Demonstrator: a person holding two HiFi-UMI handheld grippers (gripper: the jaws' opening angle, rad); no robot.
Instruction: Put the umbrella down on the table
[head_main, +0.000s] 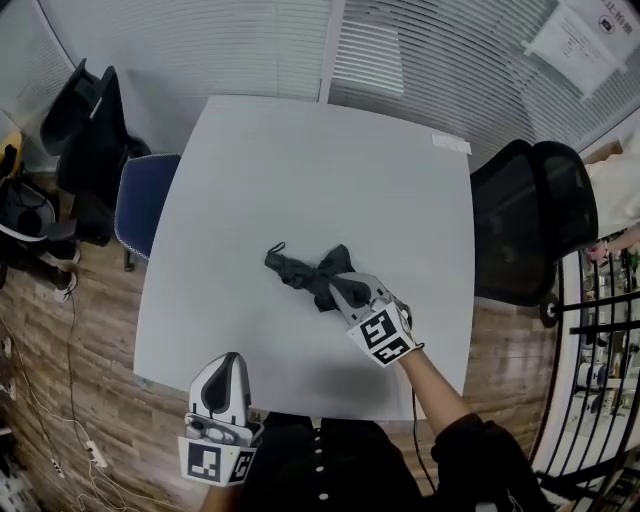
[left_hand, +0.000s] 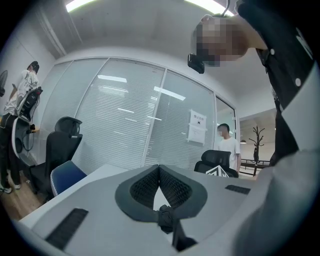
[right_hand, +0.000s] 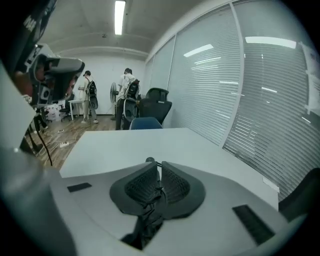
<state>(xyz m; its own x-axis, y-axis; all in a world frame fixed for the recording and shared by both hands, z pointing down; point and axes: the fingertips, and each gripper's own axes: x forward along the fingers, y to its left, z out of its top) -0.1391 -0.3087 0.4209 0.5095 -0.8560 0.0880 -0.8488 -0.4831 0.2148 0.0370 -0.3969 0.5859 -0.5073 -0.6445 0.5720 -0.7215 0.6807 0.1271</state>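
Observation:
A dark folded umbrella (head_main: 303, 270) lies loosely bunched on the white table (head_main: 300, 160), right of its middle and toward the front. My right gripper (head_main: 338, 284) hovers just above its right end, tilted down, jaws shut. In the right gripper view the umbrella (right_hand: 142, 227) shows as dark fabric through the slit under the closed right gripper (right_hand: 159, 163); I see nothing pinched. My left gripper (head_main: 230, 358) is shut and empty over the table's front edge. In the left gripper view the left gripper (left_hand: 159, 166) points level, with the umbrella (left_hand: 165, 220) seen below its pads.
A black office chair (head_main: 530, 225) stands at the table's right side. A blue chair (head_main: 145, 205) and black chairs with bags (head_main: 90, 130) stand at the left. A small label (head_main: 451, 143) lies at the far right corner. Cables (head_main: 60, 400) run over the wooden floor.

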